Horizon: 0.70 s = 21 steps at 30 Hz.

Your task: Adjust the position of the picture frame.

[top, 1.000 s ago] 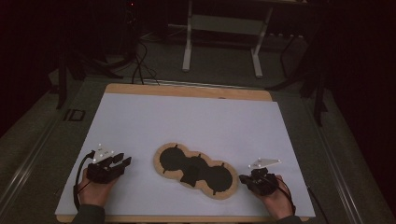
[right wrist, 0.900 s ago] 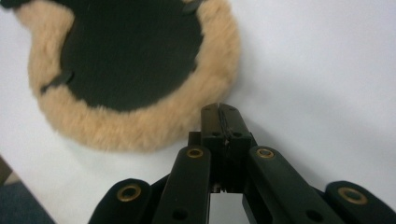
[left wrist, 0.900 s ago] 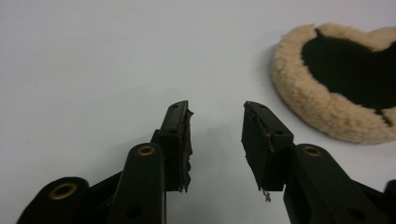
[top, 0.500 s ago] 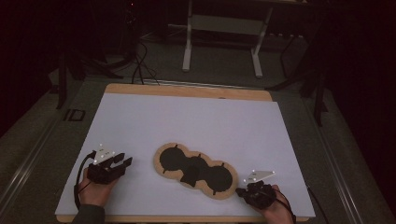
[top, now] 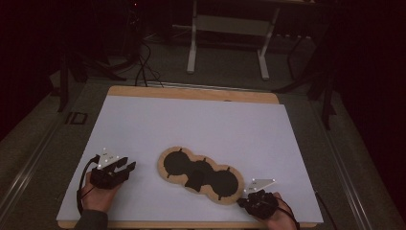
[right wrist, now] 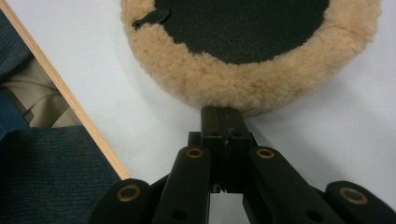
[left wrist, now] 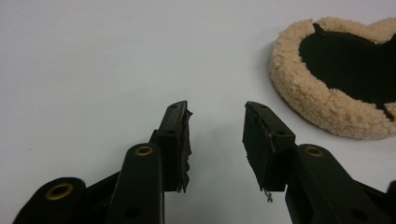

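Fleece-edged pad [top: 200,175] lies mid-bench, long axis running from far-left to near-right. Right hand-held gripper [top: 245,201], jaws closed and empty, nearly touches its near-right lobe; left hand-held gripper [top: 128,166] half-open, empty, sits farther off.

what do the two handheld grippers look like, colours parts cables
Both the left gripper and right gripper are black, each topped by a pale grey three-cornered plate with white dots. A black cable loops from each. Up close, the black fingers are flat-faced on arms with brass-coloured rivets. A grey sleeve cuff shows at the left wrist.
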Each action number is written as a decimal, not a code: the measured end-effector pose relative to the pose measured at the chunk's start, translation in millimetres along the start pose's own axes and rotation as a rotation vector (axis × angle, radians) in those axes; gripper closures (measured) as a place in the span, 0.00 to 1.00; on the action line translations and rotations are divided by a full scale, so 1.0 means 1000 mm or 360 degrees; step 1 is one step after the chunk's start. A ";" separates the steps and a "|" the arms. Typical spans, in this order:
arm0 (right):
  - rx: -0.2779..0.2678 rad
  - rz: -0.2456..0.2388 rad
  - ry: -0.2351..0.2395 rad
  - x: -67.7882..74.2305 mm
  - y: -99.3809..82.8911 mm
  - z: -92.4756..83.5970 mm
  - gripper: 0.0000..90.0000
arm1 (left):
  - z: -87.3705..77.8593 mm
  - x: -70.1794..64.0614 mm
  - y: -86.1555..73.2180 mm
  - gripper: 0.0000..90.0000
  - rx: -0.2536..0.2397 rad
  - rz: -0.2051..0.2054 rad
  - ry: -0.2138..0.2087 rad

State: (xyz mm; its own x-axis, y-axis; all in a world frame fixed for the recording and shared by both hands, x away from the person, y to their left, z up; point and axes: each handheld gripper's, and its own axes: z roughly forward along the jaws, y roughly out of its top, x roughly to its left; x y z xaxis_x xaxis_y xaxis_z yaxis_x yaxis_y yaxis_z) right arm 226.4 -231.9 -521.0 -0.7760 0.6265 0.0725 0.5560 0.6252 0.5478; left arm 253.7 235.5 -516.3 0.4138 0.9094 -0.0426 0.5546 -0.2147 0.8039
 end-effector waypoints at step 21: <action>-0.0032 0.0098 -0.0075 -0.019 0.013 0.007 1.00 | 0.004 -0.003 0.000 0.71 0.0042 0.0006 -0.0040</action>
State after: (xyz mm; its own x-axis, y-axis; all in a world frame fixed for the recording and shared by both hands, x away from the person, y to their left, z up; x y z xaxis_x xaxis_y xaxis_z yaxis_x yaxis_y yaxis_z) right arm 251.0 -232.3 -521.1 -0.7257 0.6847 0.0676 0.5955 0.5759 0.5601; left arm 255.1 231.2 -518.4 0.4338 0.8993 -0.0549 0.5719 -0.2278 0.7881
